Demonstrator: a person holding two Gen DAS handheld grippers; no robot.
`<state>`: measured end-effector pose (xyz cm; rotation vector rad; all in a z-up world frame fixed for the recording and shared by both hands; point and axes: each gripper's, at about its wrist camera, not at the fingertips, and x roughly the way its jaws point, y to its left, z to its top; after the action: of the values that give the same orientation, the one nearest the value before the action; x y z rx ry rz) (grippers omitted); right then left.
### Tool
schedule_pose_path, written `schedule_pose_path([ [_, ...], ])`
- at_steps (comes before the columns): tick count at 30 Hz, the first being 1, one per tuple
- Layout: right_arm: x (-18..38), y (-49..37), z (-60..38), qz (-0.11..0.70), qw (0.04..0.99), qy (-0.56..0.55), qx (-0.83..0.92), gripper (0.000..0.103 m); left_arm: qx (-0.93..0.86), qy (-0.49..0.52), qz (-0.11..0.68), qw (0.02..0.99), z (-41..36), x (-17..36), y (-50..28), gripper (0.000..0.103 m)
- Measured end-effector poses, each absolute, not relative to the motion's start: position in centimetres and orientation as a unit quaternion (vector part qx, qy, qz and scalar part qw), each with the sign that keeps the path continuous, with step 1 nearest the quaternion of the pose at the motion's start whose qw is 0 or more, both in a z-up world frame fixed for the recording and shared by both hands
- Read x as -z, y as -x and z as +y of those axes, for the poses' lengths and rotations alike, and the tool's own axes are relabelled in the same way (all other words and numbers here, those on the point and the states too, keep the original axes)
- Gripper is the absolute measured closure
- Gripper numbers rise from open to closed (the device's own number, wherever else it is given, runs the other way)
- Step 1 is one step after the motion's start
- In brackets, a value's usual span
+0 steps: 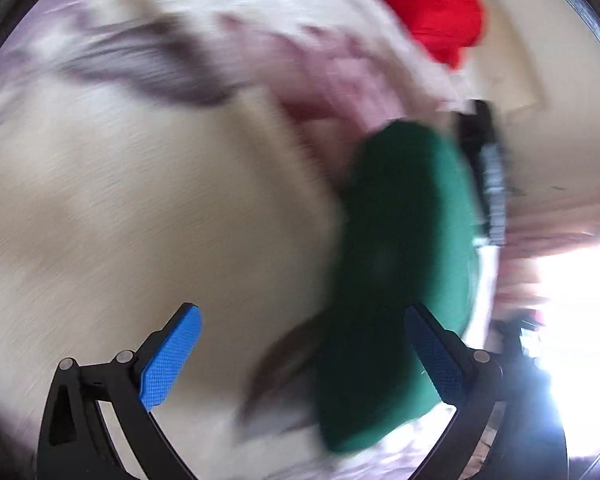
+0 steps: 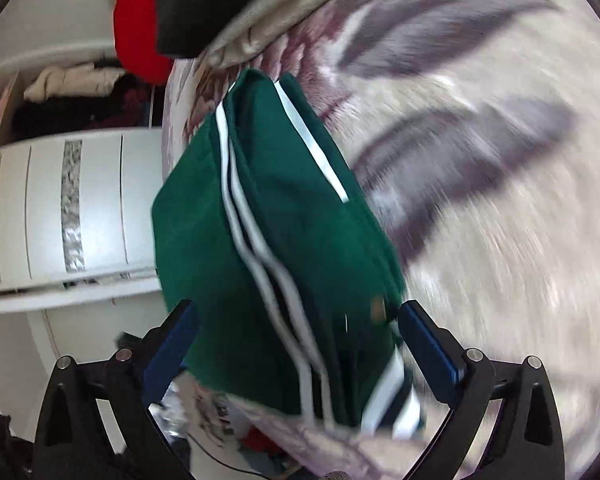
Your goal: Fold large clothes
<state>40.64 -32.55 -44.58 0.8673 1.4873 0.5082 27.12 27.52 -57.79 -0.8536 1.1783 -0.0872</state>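
A folded dark green garment (image 2: 284, 208) with white stripes lies on a floral bedspread (image 2: 500, 240), near the bed's left edge. My right gripper (image 2: 300, 350) stands wide open over its near end. The cloth shows between the blue pads (image 2: 428, 348), and I see no pinch on it. In the blurred left wrist view the same green garment (image 1: 400, 240) lies right of centre on the pale bedspread (image 1: 140, 200). My left gripper (image 1: 304, 356) is open and holds nothing. Its right finger (image 1: 436, 360) overlaps the green cloth's edge.
A red garment (image 2: 136, 32), a black one (image 2: 204, 0) and a beige cloth (image 2: 268, 20) lie at the bed's far end. Left of the bed stand a white cabinet (image 2: 60, 200) and a shelf of clothes (image 2: 72, 96). A blurred black thing (image 1: 488, 160) sits past the green garment.
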Motion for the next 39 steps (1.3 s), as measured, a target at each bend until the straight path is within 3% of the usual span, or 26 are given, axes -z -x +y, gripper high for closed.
schedule_pose_path([
  [6, 51.0, -45.8, -29.3, 0.687, 0.558, -0.349, -0.308, 0.000, 0.162, 0.349, 0.560, 0.734, 21.1, 60.4, -34.4, 0.000],
  [12, 53.6, -47.1, -26.1, 0.702, 0.504, -0.353, -0.360, 0.000, 0.189, 0.345, 0.565, 0.725, 19.4, 62.0, -35.4, 0.000],
  [16, 54.2, -47.8, -25.8, 0.697, 0.493, -0.387, -0.349, 0.000, 0.183, 0.345, 0.548, 0.740, 19.8, 61.0, -34.3, 0.018],
  [17, 53.9, -47.8, -25.6, 0.688, 0.496, -0.396, -0.351, 0.010, 0.182, 0.343, 0.544, 0.744, 19.9, 60.5, -34.1, 0.026],
  [18, 53.7, -47.7, -25.5, 0.680, 0.497, -0.405, -0.354, 0.032, 0.182, 0.345, 0.541, 0.745, 20.1, 60.4, -33.9, 0.028],
  [19, 53.6, -47.5, -25.5, 0.673, 0.497, -0.418, -0.354, 0.035, 0.182, 0.348, 0.539, 0.745, 20.3, 60.1, -33.9, 0.030],
  [22, 52.1, -47.1, -25.2, 0.655, 0.511, -0.424, -0.360, 0.042, 0.185, 0.346, 0.536, 0.748, 20.6, 58.8, -34.0, 0.031],
  [28, 47.9, -47.2, -26.6, 0.615, 0.527, -0.457, -0.366, 0.045, 0.217, 0.313, 0.519, 0.765, 19.2, 53.7, -36.7, 0.031],
  [39, 32.9, -54.4, -35.8, 0.527, 0.617, -0.474, -0.342, 0.046, 0.295, 0.258, 0.476, 0.787, 10.6, 40.1, -51.7, 0.031],
])
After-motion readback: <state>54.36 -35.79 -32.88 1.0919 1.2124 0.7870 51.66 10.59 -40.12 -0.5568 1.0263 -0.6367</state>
